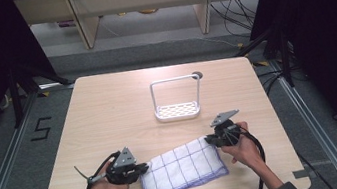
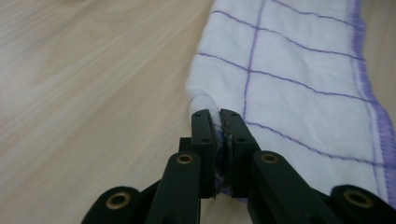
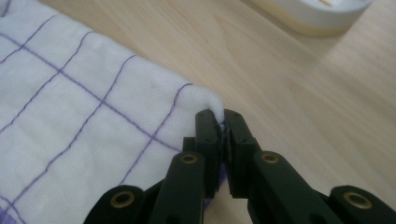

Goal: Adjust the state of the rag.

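A white cloth with a purple grid and purple hem [image 1: 182,169] lies folded near the table's front edge. My left gripper [image 1: 143,169] is shut on the cloth's left corner; in the left gripper view the cloth [image 2: 289,74] stretches away from the gripper [image 2: 219,116], whose jaws pinch the fabric. My right gripper [image 1: 211,140] is shut on the cloth's far right corner; in the right gripper view the cloth [image 3: 79,116] spreads to the left of the gripper [image 3: 221,116], whose jaws clamp that corner.
A white wire-handled caddy with a perforated base [image 1: 178,109] stands upright on the wooden table [image 1: 108,108], behind the cloth; its rim [image 3: 322,14] is at the top of the right gripper view. A round hole [image 1: 197,75] is behind it.
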